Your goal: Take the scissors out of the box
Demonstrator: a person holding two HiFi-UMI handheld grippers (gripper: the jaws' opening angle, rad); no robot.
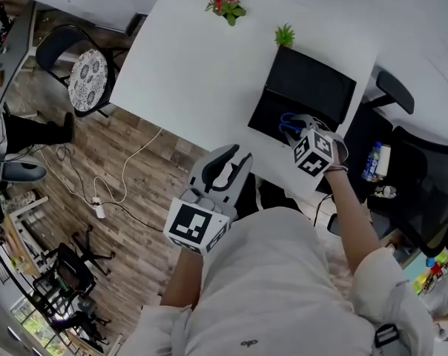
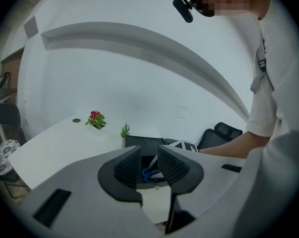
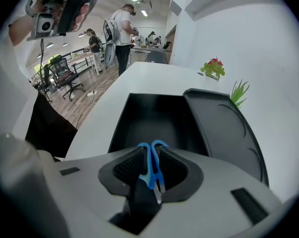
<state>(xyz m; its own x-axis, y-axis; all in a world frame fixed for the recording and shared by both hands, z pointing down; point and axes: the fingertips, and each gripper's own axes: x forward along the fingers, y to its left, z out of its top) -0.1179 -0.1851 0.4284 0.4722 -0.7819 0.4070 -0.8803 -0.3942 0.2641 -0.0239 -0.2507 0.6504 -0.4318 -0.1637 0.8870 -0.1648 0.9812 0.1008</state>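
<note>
Not much of the scissors (image 3: 147, 170) to see here: the two blue handle loops poke out past the jaw tips in the right gripper view, a sliver of metal blade shows lower down between the pads, and the rest is buried in the jaws. From the head view only the blue loops peek out beside the marker cube. The inside of the black box (image 3: 121, 118) is so dark that its floor can't be made out. Its lid (image 3: 224, 133) lies swung open on the far side, towards the little green plant (image 1: 285, 34). The right forearm reaches out straight from the body, and the right gripper (image 3: 151, 158) is tipped steeply down into the box, which sits by the right edge of the white table (image 1: 194, 65), close to the near right corner. Its jaws are drawn in narrow with the pads against the blue handles on both sides, so it has the scissors, which are down inside the box opening. The left gripper (image 2: 149, 155) hangs back at the table's near edge, pointing only slightly down. Its jaws are parted with nothing in them, and the box and blue handles show far off through the gap. The left forearm is mostly cut off behind the person's shirt.
</note>
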